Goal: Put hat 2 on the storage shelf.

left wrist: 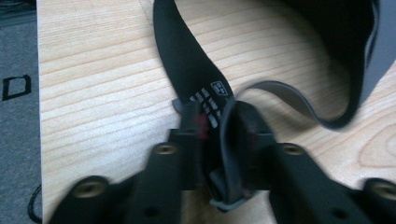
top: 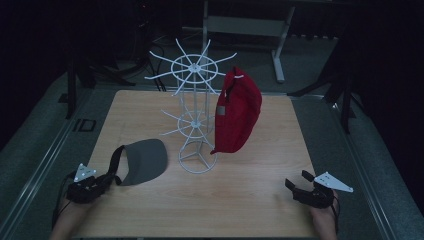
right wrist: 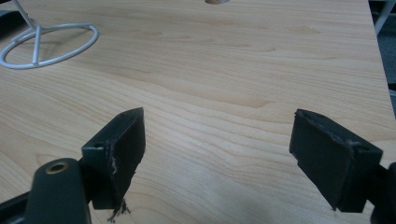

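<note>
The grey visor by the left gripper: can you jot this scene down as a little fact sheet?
held thing: grey visor, flat on the table, its black strap looping back to the gripper
left gripper: shut on the strap, where the strap doubles over
right gripper: open, nothing between its jaws, low over bare wood
rack: white wire stand, upright mid-table, spokes at two levels
red cap: hanging on the rack's right side
visor versus rack: visor lies left of the ring base, apart from it

White wire rack [top: 196, 112] mid-table [top: 250, 200]; red cap [top: 236, 111] hanging on it.
</note>
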Tool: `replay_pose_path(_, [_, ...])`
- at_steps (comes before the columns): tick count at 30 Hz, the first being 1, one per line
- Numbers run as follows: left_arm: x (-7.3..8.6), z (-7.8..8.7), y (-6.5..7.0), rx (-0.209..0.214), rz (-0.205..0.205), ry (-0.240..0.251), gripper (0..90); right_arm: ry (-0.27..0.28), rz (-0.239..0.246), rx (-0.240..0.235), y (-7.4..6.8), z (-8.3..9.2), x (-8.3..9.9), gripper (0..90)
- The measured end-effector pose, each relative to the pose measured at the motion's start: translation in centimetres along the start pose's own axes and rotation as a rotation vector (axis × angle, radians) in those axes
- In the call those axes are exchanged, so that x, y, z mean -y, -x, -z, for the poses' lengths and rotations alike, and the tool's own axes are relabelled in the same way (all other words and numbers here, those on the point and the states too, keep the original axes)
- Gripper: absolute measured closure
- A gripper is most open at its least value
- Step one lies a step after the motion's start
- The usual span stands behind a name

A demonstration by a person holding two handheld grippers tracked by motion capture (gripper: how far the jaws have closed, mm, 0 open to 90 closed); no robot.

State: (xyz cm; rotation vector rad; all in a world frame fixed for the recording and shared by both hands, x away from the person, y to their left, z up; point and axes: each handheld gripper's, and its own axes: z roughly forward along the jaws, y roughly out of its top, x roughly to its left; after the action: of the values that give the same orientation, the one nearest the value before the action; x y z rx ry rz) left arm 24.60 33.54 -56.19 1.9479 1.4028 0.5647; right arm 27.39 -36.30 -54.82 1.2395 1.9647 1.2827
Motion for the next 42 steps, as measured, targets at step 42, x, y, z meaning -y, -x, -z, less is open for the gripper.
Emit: replay_pose_path(42, [-6.1,5.2,2.4,0.221,-0.215,0.541,86.4,0.047,-0.037,-0.008,0.7,0.9,-0.2,18.2])
